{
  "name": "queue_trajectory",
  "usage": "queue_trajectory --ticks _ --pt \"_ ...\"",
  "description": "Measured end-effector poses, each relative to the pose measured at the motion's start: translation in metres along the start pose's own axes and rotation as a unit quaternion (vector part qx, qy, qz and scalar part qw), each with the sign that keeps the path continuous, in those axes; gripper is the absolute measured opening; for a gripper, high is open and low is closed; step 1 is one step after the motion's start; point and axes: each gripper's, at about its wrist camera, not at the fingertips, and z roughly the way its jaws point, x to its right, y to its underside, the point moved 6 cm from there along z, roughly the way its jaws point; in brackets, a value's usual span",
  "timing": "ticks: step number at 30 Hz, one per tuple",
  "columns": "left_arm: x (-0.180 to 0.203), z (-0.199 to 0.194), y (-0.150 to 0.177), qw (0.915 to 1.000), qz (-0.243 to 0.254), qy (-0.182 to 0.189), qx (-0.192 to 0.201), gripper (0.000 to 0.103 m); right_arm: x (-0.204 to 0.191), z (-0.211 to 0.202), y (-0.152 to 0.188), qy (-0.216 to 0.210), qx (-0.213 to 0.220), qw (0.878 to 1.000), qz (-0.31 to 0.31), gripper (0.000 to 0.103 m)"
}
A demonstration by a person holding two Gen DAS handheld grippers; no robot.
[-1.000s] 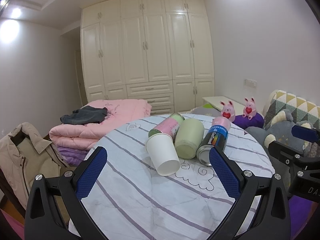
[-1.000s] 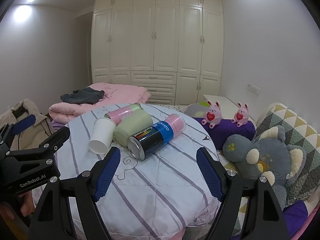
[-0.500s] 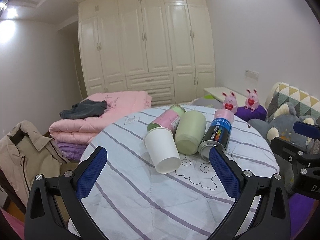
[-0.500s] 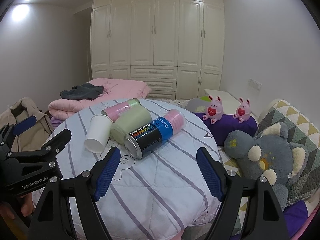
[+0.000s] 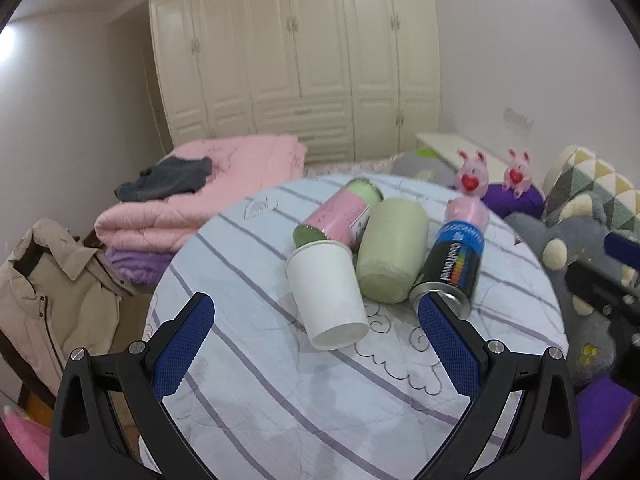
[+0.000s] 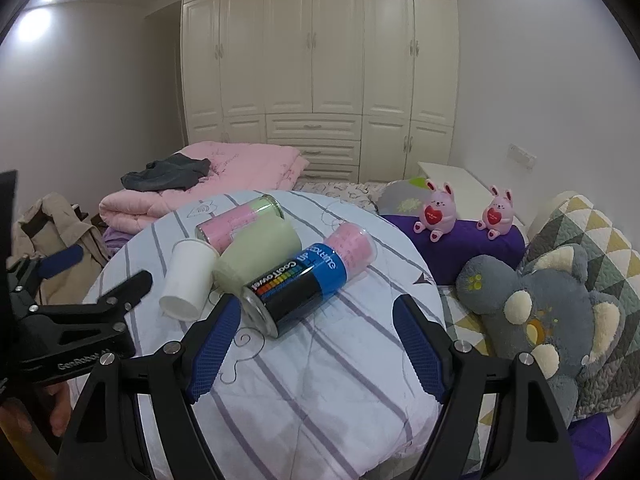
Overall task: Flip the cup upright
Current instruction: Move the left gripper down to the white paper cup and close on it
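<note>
A white paper cup [image 5: 326, 292] lies on its side on the round striped table [image 5: 248, 364], its base toward me; it also shows in the right wrist view [image 6: 188, 280]. Beside it lie a pale green cup [image 5: 392, 248], a pink-and-green can [image 5: 340, 216] and a black-and-blue can [image 5: 454, 260]. My left gripper [image 5: 316, 320] is open and empty, just short of the white cup. My right gripper [image 6: 316, 320] is open and empty, its fingers either side of the black-and-blue can's [image 6: 300, 284] near end.
Folded pink quilts [image 5: 208, 196] with a dark garment lie behind the table. A beige jacket [image 5: 44, 292] hangs at left. Plush toys [image 6: 536, 312] and a purple cushion [image 6: 460, 244] crowd the right. White wardrobes fill the back wall.
Both grippers have moved forward toward the cups and tilted down, so the cups look larger and nearer. Nothing on the table has moved.
</note>
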Motion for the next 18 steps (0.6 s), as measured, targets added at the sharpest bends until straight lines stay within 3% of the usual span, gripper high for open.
queue_trajectory --ticks 9,18 --pt "0.003 0.042 -0.006 0.9974 0.001 -0.002 -0.072 0.103 0.003 0.033 -0.022 -0.015 -0.029 0.999 -0.014 0.080" --pt "0.004 0.089 0.002 0.9884 0.003 -0.020 -0.150 0.103 0.003 0.078 -0.024 -0.032 -0.080 0.996 -0.028 0.080"
